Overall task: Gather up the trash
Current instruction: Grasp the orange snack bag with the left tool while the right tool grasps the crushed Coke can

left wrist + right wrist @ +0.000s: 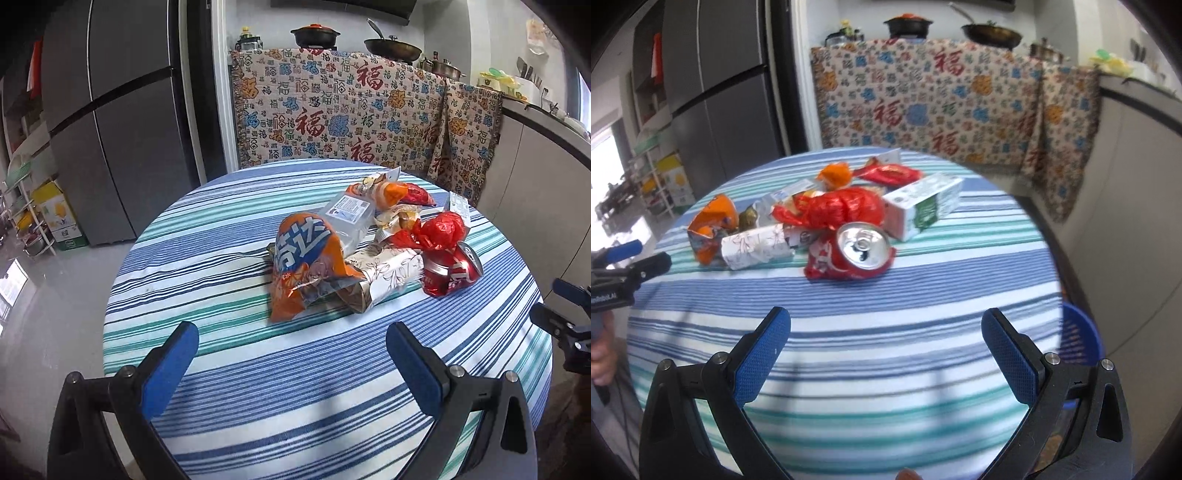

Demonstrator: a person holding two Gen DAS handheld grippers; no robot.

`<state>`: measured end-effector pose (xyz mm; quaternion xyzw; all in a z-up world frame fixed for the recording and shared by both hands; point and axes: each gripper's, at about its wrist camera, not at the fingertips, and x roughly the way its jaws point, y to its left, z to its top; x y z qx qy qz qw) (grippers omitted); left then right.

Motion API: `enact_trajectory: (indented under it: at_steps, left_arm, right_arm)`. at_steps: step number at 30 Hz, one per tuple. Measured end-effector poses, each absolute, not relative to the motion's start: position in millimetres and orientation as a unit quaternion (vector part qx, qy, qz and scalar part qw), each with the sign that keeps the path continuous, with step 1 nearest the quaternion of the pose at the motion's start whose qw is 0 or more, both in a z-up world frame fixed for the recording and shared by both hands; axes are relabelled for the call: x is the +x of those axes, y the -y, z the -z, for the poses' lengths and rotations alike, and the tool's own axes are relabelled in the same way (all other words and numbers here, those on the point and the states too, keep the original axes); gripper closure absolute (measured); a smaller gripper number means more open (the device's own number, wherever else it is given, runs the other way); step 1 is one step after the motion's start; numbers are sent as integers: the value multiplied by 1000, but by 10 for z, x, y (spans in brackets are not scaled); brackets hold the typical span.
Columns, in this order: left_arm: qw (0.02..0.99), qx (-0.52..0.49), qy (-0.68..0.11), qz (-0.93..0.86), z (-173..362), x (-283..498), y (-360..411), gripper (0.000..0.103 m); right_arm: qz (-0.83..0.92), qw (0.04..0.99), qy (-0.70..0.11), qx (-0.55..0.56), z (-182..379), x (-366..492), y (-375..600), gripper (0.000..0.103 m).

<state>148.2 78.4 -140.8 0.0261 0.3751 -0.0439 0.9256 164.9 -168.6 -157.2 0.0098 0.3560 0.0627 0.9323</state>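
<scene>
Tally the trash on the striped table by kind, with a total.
Crushed red soda can: 1
Snack wrappers: 3, orange chip bag, orange wrapper, red wrapper
Cartons: 2, white-green, floral
Red plastic bag: 1
Clear plastic package: 1
Total: 8

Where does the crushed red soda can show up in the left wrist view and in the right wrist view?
Left wrist: crushed red can lies right of centre, at the right end of the trash pile.
Right wrist: crushed red can lies near centre, its silver top facing the camera, nearest piece to the tool.
Shared landmark: the red plastic bag just behind it.
</scene>
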Motion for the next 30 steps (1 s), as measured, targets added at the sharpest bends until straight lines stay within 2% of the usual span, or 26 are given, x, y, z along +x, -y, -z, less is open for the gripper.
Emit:
enact_trajectory:
  at_steps: [9, 16, 22, 25, 27, 28, 29, 30]
  left_arm:
    - [930, 44, -359, 71, 1298, 1709, -674, 0]
    - [930, 97, -345, 81, 1450, 1755, -552, 0]
    - [931, 129, -331, 81, 1532, 1821, -496, 2]
    - [927, 129, -340, 86, 1587, 1899, -498, 15]
    - [924, 127, -348, 91, 1618, 1932, -504, 31]
    - [923, 124, -352, 94, 1628, 1947, -517, 35]
    - [923, 122, -353, 96, 1636, 1940, -525, 44]
    - [922, 119, -355, 97, 1639, 1941, -537, 55]
  right_arm:
    - [-136, 918, -372, 29, 1589, 2234, 1661, 0]
    - [-169, 895, -401, 99, 1773, 2476, 1777, 0]
    - [-172, 887, -418, 94, 1861, 2636, 1666, 0]
    - [-169, 882, -431, 93, 1948, 2727, 1619, 0]
    - [-168, 879, -437, 96, 1978, 2751, 1615, 3]
    - [-169, 879, -436, 97, 1973, 2749, 1610, 8]
    - [-170, 879, -436, 94, 1962, 2748, 1597, 23]
    - [-172, 878, -438, 88, 1954, 2749, 1587, 26]
